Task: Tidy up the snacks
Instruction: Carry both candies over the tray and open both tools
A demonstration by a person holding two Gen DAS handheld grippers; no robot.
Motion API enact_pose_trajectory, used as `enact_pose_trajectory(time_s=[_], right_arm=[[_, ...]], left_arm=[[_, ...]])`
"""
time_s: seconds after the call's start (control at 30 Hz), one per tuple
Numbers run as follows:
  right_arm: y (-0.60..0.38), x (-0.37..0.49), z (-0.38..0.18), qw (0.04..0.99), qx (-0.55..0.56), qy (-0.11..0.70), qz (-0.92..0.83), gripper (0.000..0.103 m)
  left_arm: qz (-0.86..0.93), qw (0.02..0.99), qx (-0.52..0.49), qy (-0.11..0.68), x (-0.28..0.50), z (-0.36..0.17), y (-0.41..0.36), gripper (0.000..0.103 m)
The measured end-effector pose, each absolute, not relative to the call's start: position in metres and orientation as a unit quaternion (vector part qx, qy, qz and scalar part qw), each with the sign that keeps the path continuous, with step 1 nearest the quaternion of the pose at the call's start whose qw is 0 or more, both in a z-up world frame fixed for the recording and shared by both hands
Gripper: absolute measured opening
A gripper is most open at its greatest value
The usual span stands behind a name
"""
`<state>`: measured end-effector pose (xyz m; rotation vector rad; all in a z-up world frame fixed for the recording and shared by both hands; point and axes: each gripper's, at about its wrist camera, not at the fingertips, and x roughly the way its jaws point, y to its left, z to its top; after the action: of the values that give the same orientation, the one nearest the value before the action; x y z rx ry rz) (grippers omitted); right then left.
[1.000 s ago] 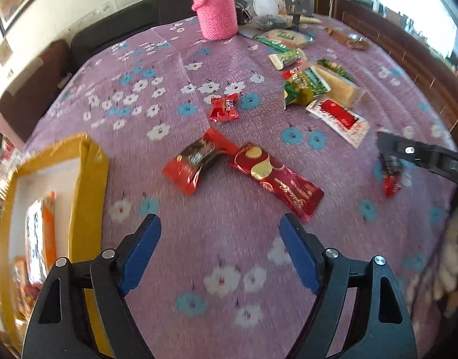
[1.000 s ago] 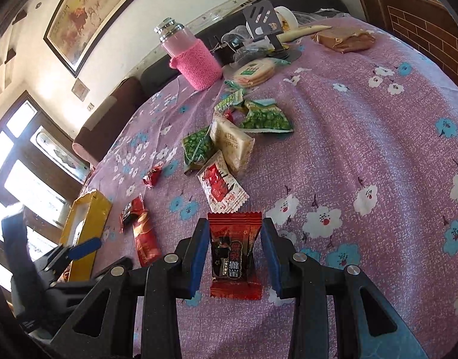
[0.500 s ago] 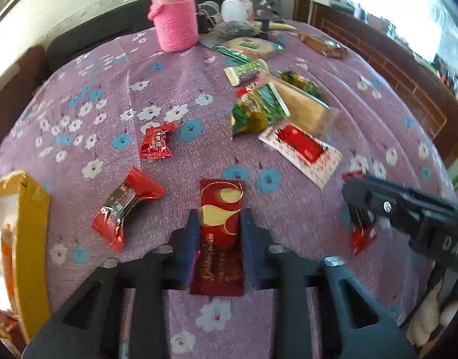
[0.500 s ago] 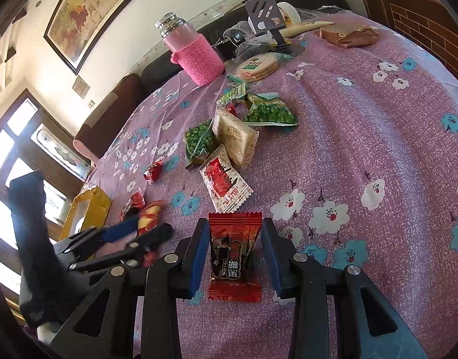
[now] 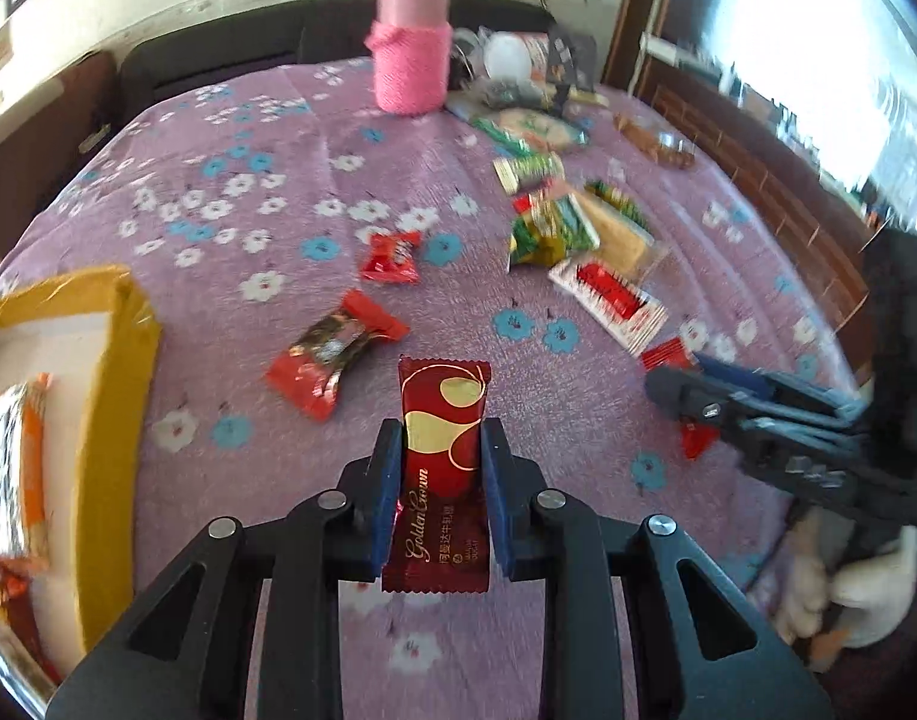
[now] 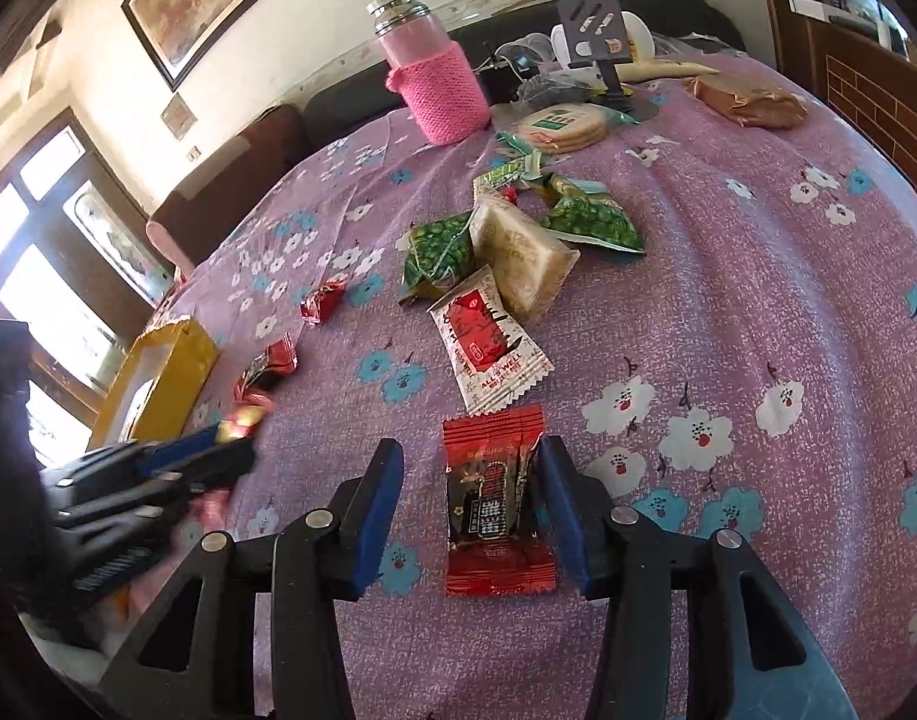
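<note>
Tablecloth (image 6: 728, 276): woven cloth, matt, slightly rough, printed flowers. Dark red candy bar (image 5: 443, 468): glossy foil wrapper, gold print. Red candy (image 6: 497, 504): shiny crinkled plastic film. Bottle (image 6: 422, 60): knitted pink sleeve, metal cap. Box (image 5: 113, 420): matt yellow cardboard. Gripper pads (image 6: 563, 504): blue, matt; arms black plastic, metal rivets.

Strong daylight is admitted from a blown-out window (image 5: 830, 54) in the left wrist view and from glazed doors (image 6: 44, 276) in the right. Straight lines are bent heavily at the fisheye edges. Motion blur, probably, is seen across the left view's far snacks.
</note>
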<state>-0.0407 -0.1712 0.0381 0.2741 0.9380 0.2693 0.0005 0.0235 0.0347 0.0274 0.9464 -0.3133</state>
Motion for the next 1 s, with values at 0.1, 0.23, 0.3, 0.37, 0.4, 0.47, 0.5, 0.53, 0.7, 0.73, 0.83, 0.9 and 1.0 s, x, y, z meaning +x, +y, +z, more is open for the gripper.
enact_pose_trajectory(time_s=[0.1, 0.23, 0.3, 0.37, 0.4, 0.47, 0.5, 0.53, 0.7, 0.73, 0.83, 0.9, 1.0], right_arm=[[-0.164, -0.043, 0.038, 0.881, 0.100, 0.444, 0.126, 0.049], [-0.156, -0.047, 0.038, 0.891, 0.064, 0.437, 0.102, 0.030], [-0.158, -0.049, 0.040, 0.895, 0.072, 0.430, 0.094, 0.029], [-0.162, -0.053, 0.044, 0.896, 0.090, 0.426, 0.089, 0.028], [-0.163, -0.056, 0.046, 0.895, 0.103, 0.424, 0.092, 0.028], [-0.162, -0.063, 0.055, 0.894, 0.126, 0.418, 0.103, 0.028], [-0.160, -0.064, 0.060, 0.894, 0.128, 0.415, 0.107, 0.028], [-0.154, -0.066, 0.069, 0.895, 0.130, 0.411, 0.116, 0.028], [-0.108, -0.065, 0.121, 0.894, 0.124, 0.387, 0.190, 0.027], [-0.097, -0.064, 0.130, 0.892, 0.119, 0.386, 0.204, 0.027], [-0.048, -0.055, 0.159, 0.884, 0.092, 0.383, 0.252, 0.027], [-0.014, -0.047, 0.171, 0.871, 0.090, 0.389, 0.287, 0.027], [0.038, -0.031, 0.181, 0.854, 0.084, 0.401, 0.322, 0.027]], left_arm=[[-0.156, 0.885, -0.027, 0.439, -0.014, 0.047, 0.045, 0.023], [-0.157, 0.888, -0.063, 0.427, -0.029, 0.057, 0.081, 0.023], [-0.153, 0.890, -0.081, 0.422, -0.034, 0.063, 0.101, 0.023], [-0.145, 0.892, -0.104, 0.415, -0.038, 0.070, 0.125, 0.023], [-0.139, 0.894, -0.119, 0.408, -0.040, 0.076, 0.143, 0.023], [-0.130, 0.897, -0.136, 0.399, -0.041, 0.083, 0.165, 0.023], [-0.124, 0.899, -0.145, 0.393, -0.041, 0.087, 0.178, 0.023], [-0.120, 0.901, -0.152, 0.389, -0.042, 0.090, 0.189, 0.023], [-0.104, 0.901, -0.194, 0.373, -0.034, 0.105, 0.240, 0.023], [-0.104, 0.900, -0.201, 0.372, -0.030, 0.108, 0.249, 0.023], [-0.091, 0.904, -0.199, 0.367, -0.014, 0.119, 0.269, 0.023], [-0.079, 0.907, -0.188, 0.368, 0.000, 0.127, 0.279, 0.023], [-0.063, 0.907, -0.176, 0.376, 0.020, 0.129, 0.294, 0.023]])
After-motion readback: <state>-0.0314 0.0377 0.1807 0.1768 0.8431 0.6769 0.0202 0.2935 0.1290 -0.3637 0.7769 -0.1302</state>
